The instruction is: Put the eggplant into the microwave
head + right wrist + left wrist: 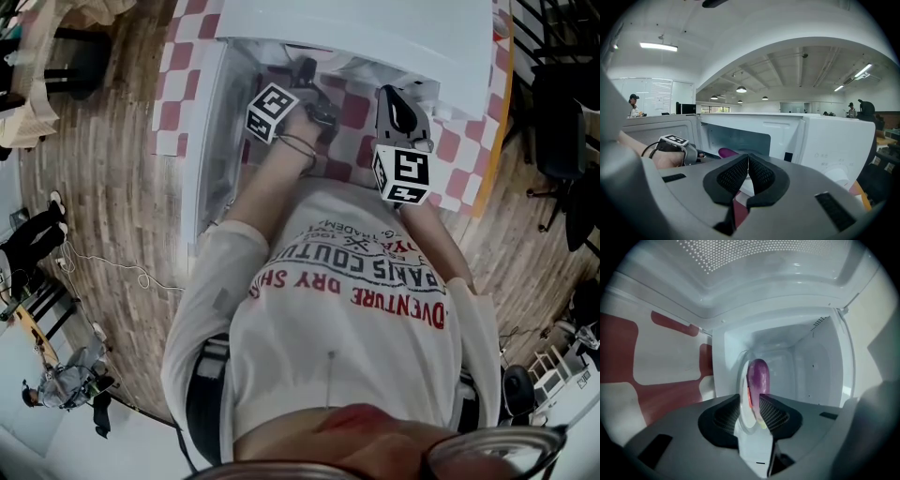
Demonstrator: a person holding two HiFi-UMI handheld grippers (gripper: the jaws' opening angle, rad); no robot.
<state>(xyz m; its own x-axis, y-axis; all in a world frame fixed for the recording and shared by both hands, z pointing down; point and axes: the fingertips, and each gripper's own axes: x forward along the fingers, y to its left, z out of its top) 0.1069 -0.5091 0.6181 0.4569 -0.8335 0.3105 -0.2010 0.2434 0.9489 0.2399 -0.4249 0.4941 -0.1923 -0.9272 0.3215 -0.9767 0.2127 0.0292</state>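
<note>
**Tool state.** The left gripper (753, 397) reaches into the microwave (811, 366). Its jaws stand a little apart, and the near end of the eggplant (758, 376) lies in the gap. We judge that the pads are not clamping it. The right gripper (748, 157) waits outside the opening, with its jaws together on nothing.

**Task item.** The eggplant is inside the cavity, running straight ahead from the left jaw tips. It lies against the glass turntable (740, 376), which passes just beside one jaw.

**Handling, as we judge it.**
- **Weight:** light to moderate.
- **Body:** firm, though hard pressure would mark it.
- **Surface:** the glossy, rounded skin is likely to slip and roll.
- **Grip:** it is best held across the thicker middle, or close to the pale stem end now nearest the jaws. Pressure should be moderate.

**Coverage by view.**
- **Left gripper view:** this is the only view showing the jaw gap, the turntable and the perforated door (740, 268).
- **Right gripper view:** it shows only a purple sliver of the eggplant in the opening, beyond the person's left hand (670, 157). It alone shows the control panel (834, 173).
- **Head view:** it shows neither the eggplant nor the turntable. It does place both tools, the left one deeper in than the right, over a checked tablecloth (173, 84).
</note>
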